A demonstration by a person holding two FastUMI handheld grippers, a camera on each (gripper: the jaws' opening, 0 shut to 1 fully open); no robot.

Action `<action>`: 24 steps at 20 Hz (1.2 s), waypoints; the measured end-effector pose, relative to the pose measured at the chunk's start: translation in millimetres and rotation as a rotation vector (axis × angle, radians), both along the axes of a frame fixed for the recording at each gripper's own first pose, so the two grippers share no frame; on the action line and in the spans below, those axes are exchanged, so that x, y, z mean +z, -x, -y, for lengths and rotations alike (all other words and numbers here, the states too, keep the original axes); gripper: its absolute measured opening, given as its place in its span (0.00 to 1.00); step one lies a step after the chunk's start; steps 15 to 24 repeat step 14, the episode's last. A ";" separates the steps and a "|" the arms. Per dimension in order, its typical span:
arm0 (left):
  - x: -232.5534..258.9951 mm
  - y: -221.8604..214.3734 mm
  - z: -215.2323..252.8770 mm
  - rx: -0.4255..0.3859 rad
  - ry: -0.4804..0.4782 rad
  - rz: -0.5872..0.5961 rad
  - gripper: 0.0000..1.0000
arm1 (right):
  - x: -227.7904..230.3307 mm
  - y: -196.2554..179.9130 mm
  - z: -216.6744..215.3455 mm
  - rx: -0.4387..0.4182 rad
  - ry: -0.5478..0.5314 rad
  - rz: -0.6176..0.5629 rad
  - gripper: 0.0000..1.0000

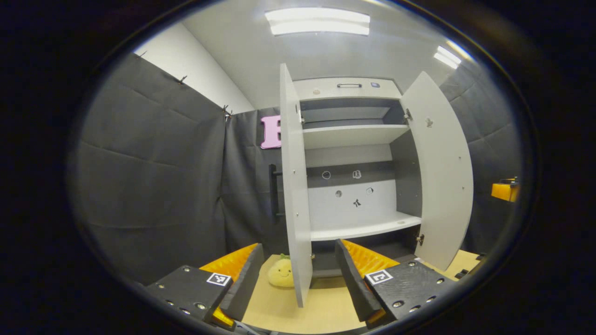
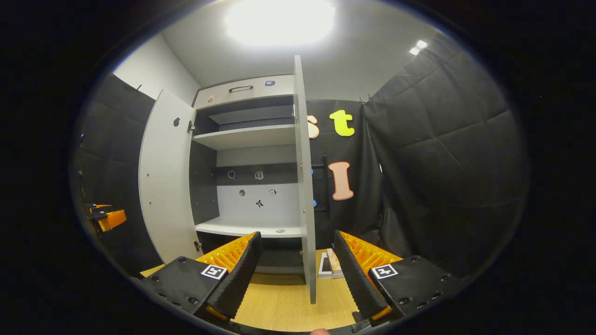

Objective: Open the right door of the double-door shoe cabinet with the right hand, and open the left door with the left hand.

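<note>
The white double-door shoe cabinet stands with both doors swung wide, its shelves bare. In the left gripper view the left door is edge-on, and its lower edge hangs between the spread fingers of my left gripper, which is open and does not press on it. The right door stands open beyond. In the right gripper view the right door is edge-on between the fingers of my right gripper, also open. The left door is swung out at the left.
A yellow plush toy sits on the wooden surface beside the left door. A small white and pink box lies by the right door. Black bar handles show on the doors' outer faces. Padded black walls close in on both sides.
</note>
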State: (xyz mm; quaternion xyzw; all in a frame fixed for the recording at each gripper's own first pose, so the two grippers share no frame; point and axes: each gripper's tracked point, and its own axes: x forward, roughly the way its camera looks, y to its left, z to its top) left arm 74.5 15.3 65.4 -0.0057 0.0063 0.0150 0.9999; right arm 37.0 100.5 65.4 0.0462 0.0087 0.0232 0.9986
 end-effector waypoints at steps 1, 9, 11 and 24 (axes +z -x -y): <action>-0.4 -0.2 0.3 -0.001 0.003 0.000 0.89 | -0.2 -0.2 0.3 -0.002 0.004 0.000 0.96; -3.6 0.9 2.4 -0.006 0.006 -0.006 0.89 | 0.5 0.3 -0.9 -0.003 0.017 0.000 0.96; -4.3 1.2 2.4 -0.006 0.003 -0.007 0.89 | 0.7 -0.7 -1.6 -0.003 0.018 0.000 0.96; -3.9 1.5 0.1 0.000 -0.007 -0.006 0.89 | 0.7 -2.7 -2.7 0.000 0.012 -0.001 0.97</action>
